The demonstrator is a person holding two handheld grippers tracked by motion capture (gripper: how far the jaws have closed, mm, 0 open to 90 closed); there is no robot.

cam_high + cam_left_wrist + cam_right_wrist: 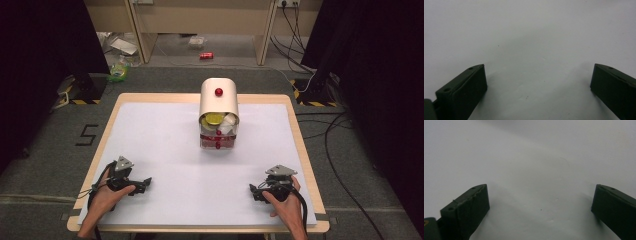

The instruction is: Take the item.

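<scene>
While both hands rest low on the counter [150, 130], the left claw [146, 182] sits at about 7 o'clock of the white sheet, jaws spread wide with nothing between them; the left gripper view shows the same released claw [537, 82] over bare white surface. Right claw [253, 190] at about 5 o'clock, also released, jaws wide apart and empty; the right gripper view has that claw [540, 202] over plain white surface too. Left hand [107, 195] and right hand [287, 202] each wrap a gripper body. Small cream cabinet [219, 100] with rounded top and red knob [218, 92] stands at 12 o'clock, well apart from both claws. Its front is open: yellow item [215, 119] and white item [231, 122] inside, clear drawer [218, 142] with red knobs below. Red can [206, 56] lies on the floor beyond the counter.
</scene>
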